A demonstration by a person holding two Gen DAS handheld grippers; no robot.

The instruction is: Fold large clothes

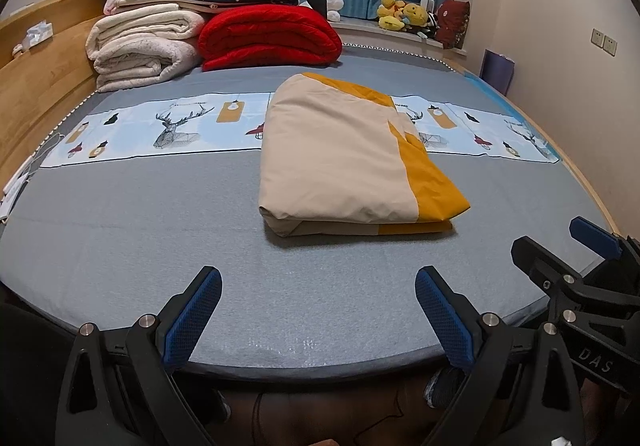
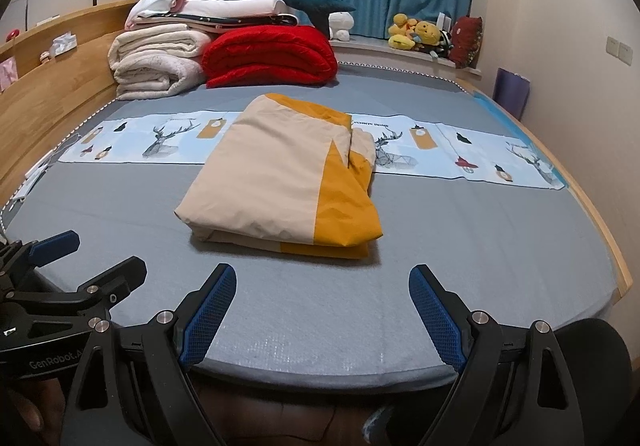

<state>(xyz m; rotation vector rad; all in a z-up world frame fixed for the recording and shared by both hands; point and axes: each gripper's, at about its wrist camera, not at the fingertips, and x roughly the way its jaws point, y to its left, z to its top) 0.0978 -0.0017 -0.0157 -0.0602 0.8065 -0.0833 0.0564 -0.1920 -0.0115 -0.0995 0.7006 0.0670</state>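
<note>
- Lying folded mid-bed, nearer the foot edge: beige-and-mustard cover [image 1: 344, 162], its far end over the printed deer strip [image 1: 168, 126].
- Left gripper [image 1: 318, 310]: fingers apart, empty, at the foot edge.
- Right gripper [image 2: 322, 310]: fingers apart, empty, alongside.
- Folded blankets [image 2: 268, 54]: stacked at the bed's far-left corner.

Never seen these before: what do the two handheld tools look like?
Both match: the left tool and right tool have black angular plastic arms with silver screws and two blue, textured finger pads. White lettering marks their bodies. No cables show.
</note>
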